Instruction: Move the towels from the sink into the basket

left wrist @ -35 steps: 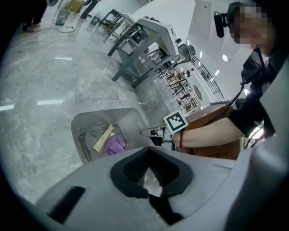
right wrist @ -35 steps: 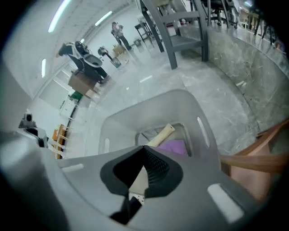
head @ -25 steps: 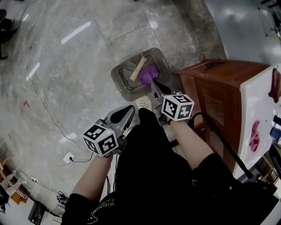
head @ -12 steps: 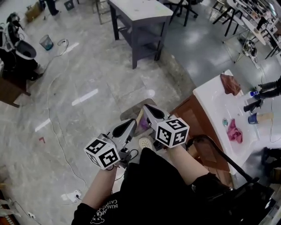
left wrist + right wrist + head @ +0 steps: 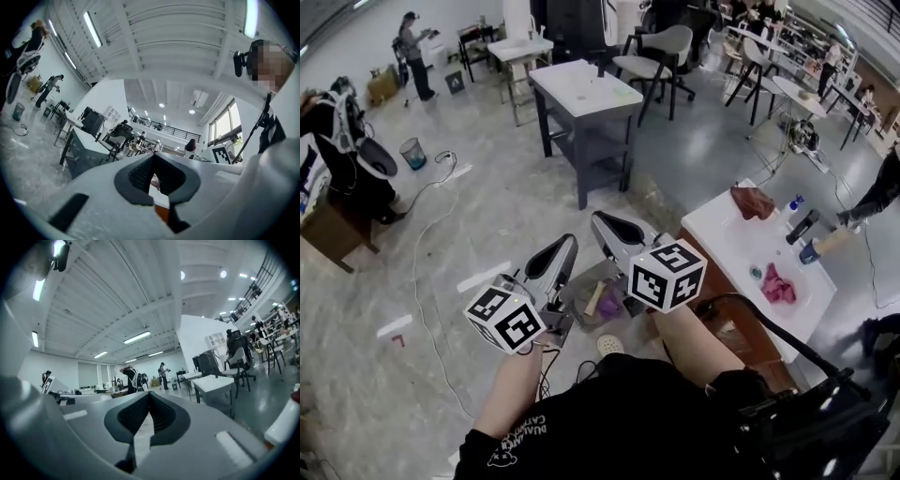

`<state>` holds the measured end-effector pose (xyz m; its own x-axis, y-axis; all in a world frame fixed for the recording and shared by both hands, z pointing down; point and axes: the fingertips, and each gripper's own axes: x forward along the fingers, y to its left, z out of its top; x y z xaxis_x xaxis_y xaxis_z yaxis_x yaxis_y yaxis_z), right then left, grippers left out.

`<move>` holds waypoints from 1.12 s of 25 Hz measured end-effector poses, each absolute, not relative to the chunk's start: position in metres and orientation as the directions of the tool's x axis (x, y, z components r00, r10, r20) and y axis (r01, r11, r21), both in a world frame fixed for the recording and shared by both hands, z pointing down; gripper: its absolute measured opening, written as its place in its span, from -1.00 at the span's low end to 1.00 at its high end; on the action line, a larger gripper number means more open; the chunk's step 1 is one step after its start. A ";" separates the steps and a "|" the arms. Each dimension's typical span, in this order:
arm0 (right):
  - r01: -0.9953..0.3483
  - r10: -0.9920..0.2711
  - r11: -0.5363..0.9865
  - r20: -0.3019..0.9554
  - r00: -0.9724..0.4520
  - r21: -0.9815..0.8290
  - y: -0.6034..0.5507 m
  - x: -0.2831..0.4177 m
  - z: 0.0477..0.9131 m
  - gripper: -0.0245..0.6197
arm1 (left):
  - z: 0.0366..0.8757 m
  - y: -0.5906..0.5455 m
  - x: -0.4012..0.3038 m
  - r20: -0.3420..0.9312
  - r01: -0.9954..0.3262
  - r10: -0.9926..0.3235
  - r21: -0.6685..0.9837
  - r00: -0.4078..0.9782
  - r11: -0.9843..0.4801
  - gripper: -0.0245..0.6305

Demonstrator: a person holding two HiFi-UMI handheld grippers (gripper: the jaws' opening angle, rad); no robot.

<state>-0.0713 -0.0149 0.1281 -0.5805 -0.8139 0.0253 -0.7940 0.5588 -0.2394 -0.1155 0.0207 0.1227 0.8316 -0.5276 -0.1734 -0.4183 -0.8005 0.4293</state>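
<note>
- Up from the basket [image 5: 574, 298] on the floor, both claws had lifted since the earlier frame; a purple towel [image 5: 610, 305] and a beige piece [image 5: 593, 298] lay inside it.
- One pink towel [image 5: 778, 284] lay in the white sink [image 5: 722, 234], and a brown towel [image 5: 753, 202] sat at its far end.
- Left claw [image 5: 566, 244] and right claw [image 5: 600, 221] were both clenched and empty, held near each other.
</note>
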 end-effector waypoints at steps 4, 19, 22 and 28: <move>-0.802 -0.817 0.574 -0.059 -0.573 -0.164 0.010 -0.067 0.077 -0.90 | 0.075 0.037 -0.123 -0.257 -0.413 -0.516 0.365 0.817 -0.834 -0.91; -0.753 -0.765 0.643 -0.094 -0.637 -0.139 0.098 -0.045 0.050 -0.90 | 0.025 0.103 -0.107 -0.375 -0.393 -0.480 0.288 0.793 -0.874 -0.91; -0.727 -0.743 0.668 -0.093 -0.662 -0.159 0.108 -0.042 0.054 -0.90 | 0.024 0.116 -0.086 -0.369 -0.314 -0.397 0.266 0.840 -0.911 -0.92; -0.771 -0.773 0.634 -0.051 -0.632 -0.061 0.113 -0.007 0.066 -0.89 | 0.034 0.120 -0.029 -0.301 -0.251 -0.315 0.234 0.900 -0.939 -0.92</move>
<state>-0.0072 0.1129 0.0663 -0.6322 -0.7732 -0.0508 -0.7707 0.6342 -0.0613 -0.0288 0.1198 0.0338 0.9001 -0.3153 -0.3007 -0.2508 -0.9393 0.2344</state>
